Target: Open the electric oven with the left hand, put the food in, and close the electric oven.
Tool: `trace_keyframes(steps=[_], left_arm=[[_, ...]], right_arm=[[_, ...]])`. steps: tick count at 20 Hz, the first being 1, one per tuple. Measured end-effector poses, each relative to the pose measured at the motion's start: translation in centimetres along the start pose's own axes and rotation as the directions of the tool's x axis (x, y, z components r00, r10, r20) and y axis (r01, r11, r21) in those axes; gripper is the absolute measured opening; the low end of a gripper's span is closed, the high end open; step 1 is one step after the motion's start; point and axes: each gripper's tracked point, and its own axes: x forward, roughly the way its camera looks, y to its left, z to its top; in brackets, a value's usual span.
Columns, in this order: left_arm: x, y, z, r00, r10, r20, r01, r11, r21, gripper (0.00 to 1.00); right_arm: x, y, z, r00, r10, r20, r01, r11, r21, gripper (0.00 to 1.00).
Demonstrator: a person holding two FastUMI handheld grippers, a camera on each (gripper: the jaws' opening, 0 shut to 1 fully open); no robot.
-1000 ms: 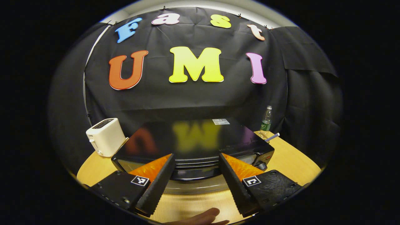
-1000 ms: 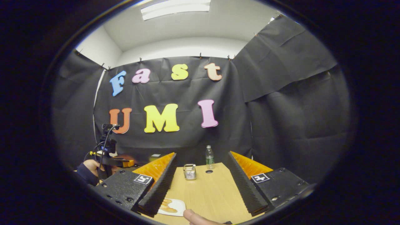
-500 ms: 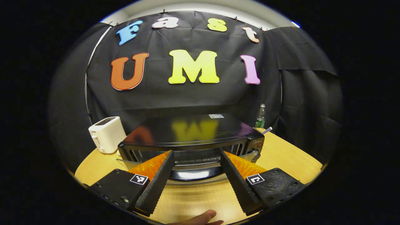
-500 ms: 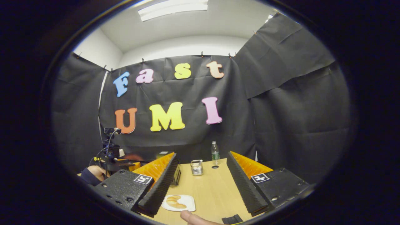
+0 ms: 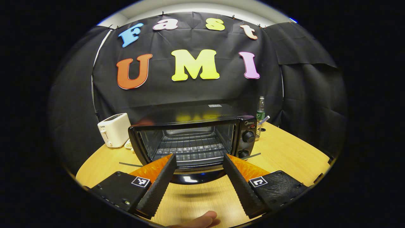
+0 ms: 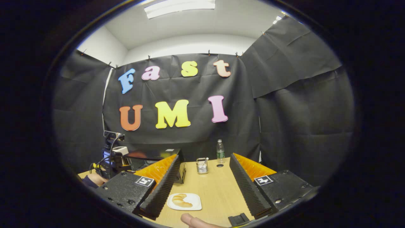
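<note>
My left gripper point(image 5: 197, 177) has its jaws apart, holding nothing, with the electric oven point(image 5: 193, 139) dead ahead, door down, rack facing me. The right gripper point(image 6: 204, 183) is likewise agape. The croissant point(image 6: 182, 200) sits on its small white plate point(image 6: 196, 205) beside the left jaw's tip, long axis slanting across the gap. I judge it light and crumbly; I would lift it by the plate rim.

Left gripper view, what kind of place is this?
Likely a staged recording booth dressed as a kitchen counter: a black electric oven with its door down, a white toaster and a water bottle on a wooden table.
</note>
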Motion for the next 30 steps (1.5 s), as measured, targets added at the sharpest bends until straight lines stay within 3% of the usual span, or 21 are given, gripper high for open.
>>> trace_keyframes(steps=[5,11,12,13,14,16,22,30], left_arm=[[-1.2,-1.0,-2.2,1.000,0.003,0.018,-0.004,1.000,0.027,0.96],[-2.0,-1.6,-4.9,1.000,-0.004,0.018,0.005,1.000,-0.027,0.97],[-2.0,-1.8,-5.6,1.000,-0.018,0.002,0.018,0.998,-0.055,0.97],[-1.7,-1.8,-6.8,0.999,-0.025,-0.030,0.023,0.996,-0.086,0.89],[-1.2,-1.5,-8.5,0.995,-0.020,-0.094,0.010,0.995,-0.102,0.96],[-0.8,-0.4,-11.4,0.983,0.022,-0.180,-0.043,0.992,-0.115,0.99],[-0.2,-0.4,-12.2,0.990,0.029,-0.139,-0.041,0.996,-0.085,0.96],[-0.9,-0.2,-11.4,0.990,-0.014,-0.140,-0.002,0.993,-0.117,0.96]], right_arm=[[0.1,-0.5,-1.4,0.999,-0.009,-0.038,0.009,1.000,0.008,0.96],[0.5,-0.8,-3.4,0.997,-0.003,-0.083,0.005,1.000,0.025,0.96],[0.6,-0.7,-3.6,0.996,0.002,-0.092,0.000,1.000,0.026,0.96],[0.7,-0.7,-3.6,0.996,0.004,-0.090,-0.003,1.000,0.018,0.96],[0.8,-0.7,-3.9,0.996,0.006,-0.094,-0.006,1.000,0.008,0.96],[0.9,-0.3,-4.3,0.995,0.011,-0.103,-0.012,1.000,-0.012,0.96],[1.7,0.9,-6.4,0.989,0.016,-0.148,-0.027,0.997,-0.069,0.96],[3.6,3.7,-10.4,0.970,0.040,-0.240,-0.074,0.988,-0.136,0.97]])
